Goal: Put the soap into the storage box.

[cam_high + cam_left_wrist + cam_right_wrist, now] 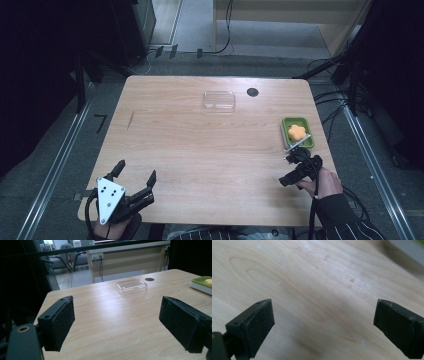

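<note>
A green tray [306,122] at the table's right edge holds an orange flower-shaped piece [296,132], and a silvery strip [298,142] lies across the tray's near end. My right gripper [289,169] hovers just in front of that tray, open and empty, tilted down at bare wood [324,327]. At the near left corner my left gripper [135,173] is open with nothing between its pads [117,325]. It faces a clear plastic box [131,286] at the far middle of the table [219,100]. The tray [201,284] shows at this view's right edge.
The wooden table [200,150] has a small black round spot [252,92] right of the clear box. Dark stands and cables ring the table, and a desk stands beyond it. A blurred grey edge [407,248] crosses the right gripper view's top right corner.
</note>
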Motion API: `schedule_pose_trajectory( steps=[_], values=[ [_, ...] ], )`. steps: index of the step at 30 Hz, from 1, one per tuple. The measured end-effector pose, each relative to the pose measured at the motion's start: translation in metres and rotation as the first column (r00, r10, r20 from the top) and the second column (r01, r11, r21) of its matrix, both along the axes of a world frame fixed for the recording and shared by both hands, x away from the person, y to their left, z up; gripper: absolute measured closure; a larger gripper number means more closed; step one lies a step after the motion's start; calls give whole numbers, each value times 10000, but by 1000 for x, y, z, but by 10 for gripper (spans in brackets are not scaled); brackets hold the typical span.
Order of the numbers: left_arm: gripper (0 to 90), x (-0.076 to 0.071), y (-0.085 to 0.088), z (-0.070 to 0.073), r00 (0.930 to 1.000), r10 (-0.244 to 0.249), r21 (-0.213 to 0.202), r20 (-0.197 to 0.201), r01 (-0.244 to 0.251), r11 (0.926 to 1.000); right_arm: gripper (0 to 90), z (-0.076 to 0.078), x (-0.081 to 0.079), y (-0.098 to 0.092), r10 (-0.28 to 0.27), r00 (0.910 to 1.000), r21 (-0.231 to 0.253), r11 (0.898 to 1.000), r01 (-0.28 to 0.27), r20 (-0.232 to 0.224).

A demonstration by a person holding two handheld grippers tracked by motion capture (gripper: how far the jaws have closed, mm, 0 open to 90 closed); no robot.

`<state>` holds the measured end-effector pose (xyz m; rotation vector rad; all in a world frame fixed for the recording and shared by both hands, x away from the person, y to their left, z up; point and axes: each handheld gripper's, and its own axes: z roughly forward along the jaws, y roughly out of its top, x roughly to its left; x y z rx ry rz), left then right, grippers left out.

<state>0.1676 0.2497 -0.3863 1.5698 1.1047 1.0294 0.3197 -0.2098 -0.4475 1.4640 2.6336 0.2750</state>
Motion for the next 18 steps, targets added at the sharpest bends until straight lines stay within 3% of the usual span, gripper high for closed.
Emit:
schedule_pose_trajectory(
  steps=[12, 18],
  values=[
    [137, 0, 0, 0, 10000, 3, -10, 0, -3, 10000, 33, -9, -33, 1, 283, 9996, -31, 9996, -283, 52],
    [137, 0, -1, 0, 10000, 12, -11, -24, -12, 10000, 33, -12, -38, 1, 329, 9995, -1, 9995, -329, -40]
  ],
)
